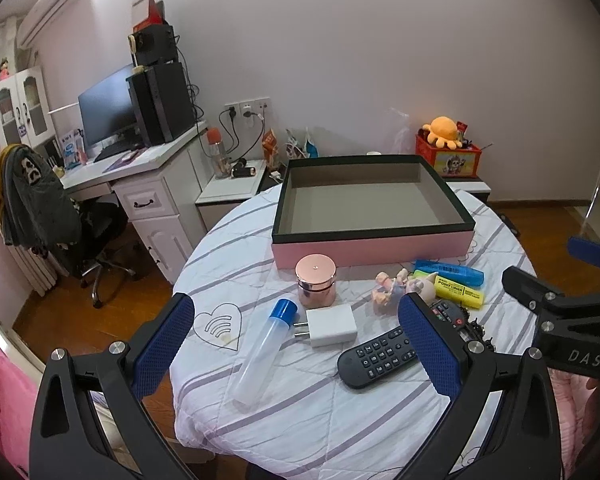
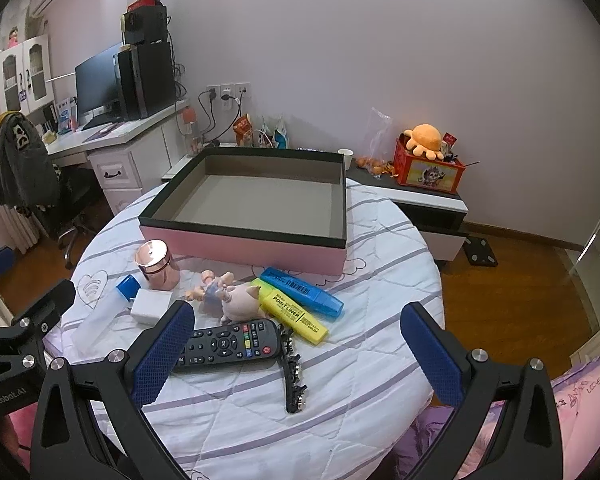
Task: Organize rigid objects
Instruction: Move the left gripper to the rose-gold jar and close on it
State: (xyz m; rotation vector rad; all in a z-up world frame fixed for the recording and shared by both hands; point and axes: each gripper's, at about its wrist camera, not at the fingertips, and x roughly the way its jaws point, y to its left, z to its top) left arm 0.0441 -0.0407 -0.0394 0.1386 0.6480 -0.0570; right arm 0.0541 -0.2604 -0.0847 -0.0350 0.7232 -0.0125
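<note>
box (image 1: 374, 246): pink-sided, dark-rimmed, grey inside, upper centre of frame on round table (image 1: 300, 420) | remote (image 2: 228, 346), yellow highlighter (image 2: 294, 312), blue highlighter (image 2: 302, 292), rose-gold jar (image 1: 315, 283), charger (image 1: 331, 326) in front | left gripper (image 1: 296, 344) jaws apart, holding nothing | right gripper (image 2: 298, 354) likewise

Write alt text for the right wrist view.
An empty pink box sits on a round quilted table, with a remote, two highlighters, a pig toy and a jar before it. The open right gripper hovers over them.

Open box (image 2: 256, 204) unobstructed from above; jar (image 2: 158, 266) and highlighters (image 2: 300, 296) crowd its front wall.
</note>
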